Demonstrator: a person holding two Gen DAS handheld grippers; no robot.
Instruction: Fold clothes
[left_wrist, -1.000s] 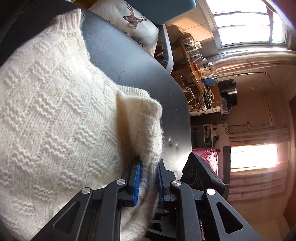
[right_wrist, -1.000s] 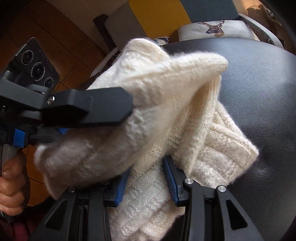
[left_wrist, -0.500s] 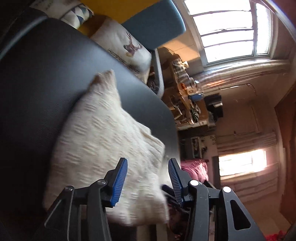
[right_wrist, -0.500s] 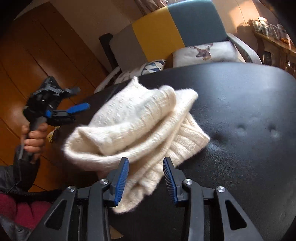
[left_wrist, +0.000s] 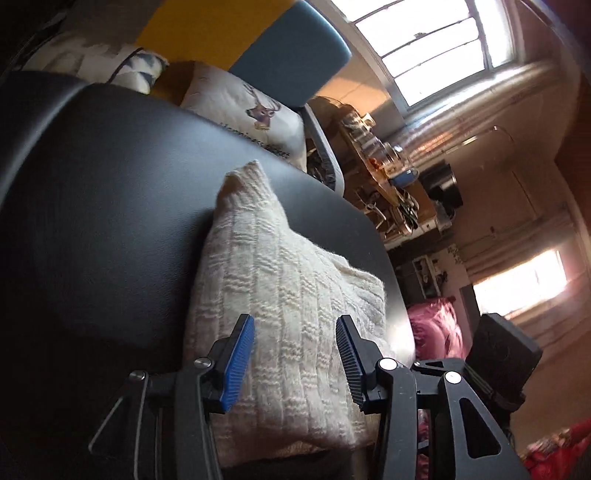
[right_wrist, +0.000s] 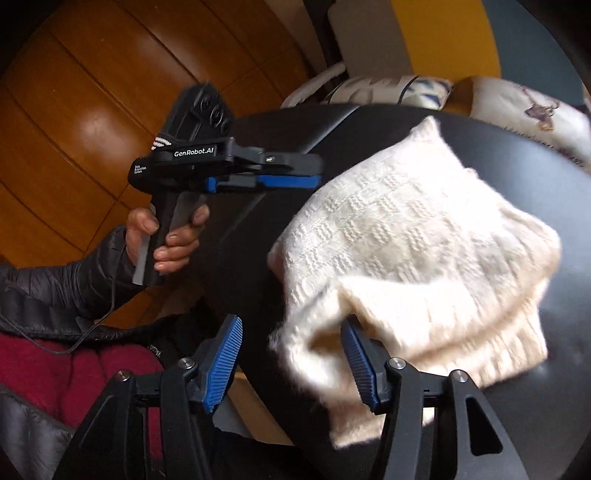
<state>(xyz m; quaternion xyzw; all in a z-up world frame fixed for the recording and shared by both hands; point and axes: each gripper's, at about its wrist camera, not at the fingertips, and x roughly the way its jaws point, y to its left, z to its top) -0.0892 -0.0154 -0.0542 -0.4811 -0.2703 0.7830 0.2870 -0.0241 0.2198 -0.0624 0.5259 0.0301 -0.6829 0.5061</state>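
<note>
left hand-held gripper (left_wrist: 295, 354): jaws apart | right hand-held gripper (right_wrist: 291, 360): jaws apart

The sweater (right_wrist: 413, 236) is thick cream knit with a raised zigzag texture, ribbed hem and fuzzy, woolly edges, and it lies on a table (left_wrist: 110, 206) of smooth black leather-like material with a dull sheen. The left tongs (left_wrist: 295, 360) and right tongs (right_wrist: 291, 363) are matt black plastic with ridged blue pads (left_wrist: 238, 363) and small silver metal screws. The floor (right_wrist: 74, 110) is glossy varnished wood.
</note>
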